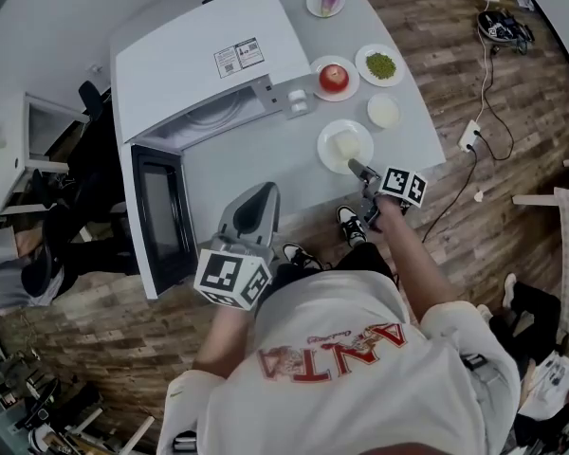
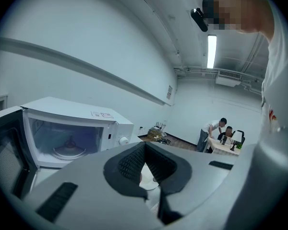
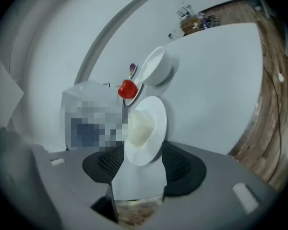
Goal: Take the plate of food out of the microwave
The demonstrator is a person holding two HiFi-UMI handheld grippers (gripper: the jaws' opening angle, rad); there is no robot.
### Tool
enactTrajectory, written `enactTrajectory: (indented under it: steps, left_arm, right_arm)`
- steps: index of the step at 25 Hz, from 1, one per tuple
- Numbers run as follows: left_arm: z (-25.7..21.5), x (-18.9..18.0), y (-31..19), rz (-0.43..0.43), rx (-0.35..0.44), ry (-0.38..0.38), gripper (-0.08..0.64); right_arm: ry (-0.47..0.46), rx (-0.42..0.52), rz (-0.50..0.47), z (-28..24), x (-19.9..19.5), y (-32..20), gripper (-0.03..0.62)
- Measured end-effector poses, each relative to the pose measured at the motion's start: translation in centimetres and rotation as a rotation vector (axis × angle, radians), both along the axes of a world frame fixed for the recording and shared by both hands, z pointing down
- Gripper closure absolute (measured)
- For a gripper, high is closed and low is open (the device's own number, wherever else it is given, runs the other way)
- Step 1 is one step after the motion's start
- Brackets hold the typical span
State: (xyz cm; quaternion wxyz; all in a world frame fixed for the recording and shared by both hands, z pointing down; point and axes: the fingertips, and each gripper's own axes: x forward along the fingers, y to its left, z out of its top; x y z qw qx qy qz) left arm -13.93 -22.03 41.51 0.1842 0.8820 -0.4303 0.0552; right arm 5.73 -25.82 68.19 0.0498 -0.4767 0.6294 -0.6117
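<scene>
**Plate out on the table, my right jaws spread around its near rim**

The plate [image 1: 330,159] sits flat on the grey table [image 1: 247,169], well clear of the open microwave [image 1: 199,55], whose turntable is bare. It lies straight ahead of my right gripper [image 1: 358,169], whose jaws stand wide on either side of the rim, pads off it as far as I can see. I judge the next move is backing straight off. My left gripper [image 1: 256,207], jaws together and empty, is well apart by the microwave door. The plate is round, white and shallow, with a pale block of food [image 3: 139,127] in the middle.
</scene>
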Motion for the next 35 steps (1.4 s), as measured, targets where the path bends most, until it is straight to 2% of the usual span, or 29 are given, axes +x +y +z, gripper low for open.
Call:
enactTrajectory:
  steps: [6,9,11,13,16,17,24,28,31,35]
  left_arm:
    - [-0.3,0.1,-0.2,-0.011,0.006,0.003,0.554]
    - [-0.7,0.2,-0.5,-0.020,0.015,0.011,0.554]
    - [-1.1,0.4,-0.7,-0.025,0.025,0.017,0.554]
    - [-1.6,0.5,-1.0,-0.031,0.038,0.025,0.554]
    - [-2.7,0.5,-1.4,-0.038,0.064,0.033,0.554]
    - [-3.0,0.4,-1.5,-0.041,0.074,0.035,0.554]
    - [-5.3,-0.4,-2.5,-0.077,0.117,0.064,0.554]
    - [-7.2,-1.2,-3.1,-0.104,0.155,0.068,0.554]
    - [-8.5,-1.8,-3.2,-0.116,0.181,0.065,0.554]
    - [-9.9,-2.3,-3.2,-0.122,0.209,0.064,0.554]
  right_arm:
    - [0.301,-0.024,-0.343,0.6,-1.1,1.4,0.362]
    - [0.439,-0.020,-0.430,0.2,-0.7,2.0,0.360]
    - [0.479,0.018,-0.437,-1.0,-0.4,1.8,0.362]
    - [0.500,0.087,-0.425,-3.1,-0.3,1.1,0.427]
    - [0.534,0.245,-0.390,-7.9,-0.6,-0.6,0.573]
    - [0.528,0.299,-0.380,-9.8,-0.9,-1.1,0.589]
    - [0.437,0.667,-0.369,-24.2,-4.1,-2.5,0.591]
    - [0.436,0.862,-0.357,-31.6,-5.1,-2.1,0.591]
    - [0.454,0.974,-0.378,-35.3,-5.9,-1.2,0.591]
    - [0.463,1.060,-0.409,-38.0,-7.1,-0.7,0.591]
